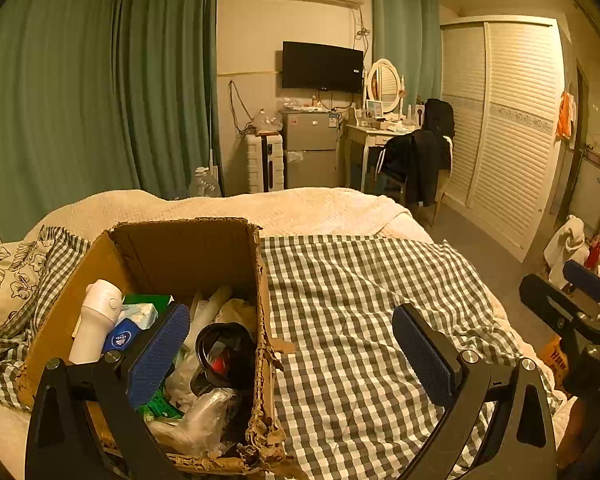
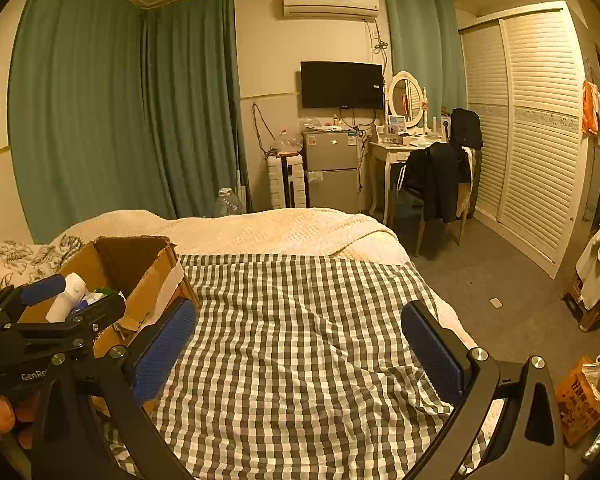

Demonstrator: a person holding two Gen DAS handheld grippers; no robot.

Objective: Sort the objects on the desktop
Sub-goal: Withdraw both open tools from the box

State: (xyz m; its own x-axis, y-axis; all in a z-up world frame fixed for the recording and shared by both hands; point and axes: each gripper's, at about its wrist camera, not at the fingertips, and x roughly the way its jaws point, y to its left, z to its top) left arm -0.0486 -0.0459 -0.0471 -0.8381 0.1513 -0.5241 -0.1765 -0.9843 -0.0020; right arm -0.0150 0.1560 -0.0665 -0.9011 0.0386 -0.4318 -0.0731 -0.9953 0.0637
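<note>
Both my tools gape empty, the left tool [image 1: 291,354] nearer the cardboard box [image 1: 180,248], straddling its right wall above the bed.

teal curtains [image 2: 120,112], a wall tv [image 2: 342,85], a louvered wardrobe [image 2: 540,120] and a checkered bed [image 2: 300,340] under warm light.

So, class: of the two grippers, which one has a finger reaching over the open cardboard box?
The left gripper: its left pad hangs over the cardboard box, while the right gripper is over only the checked cloth.
</note>
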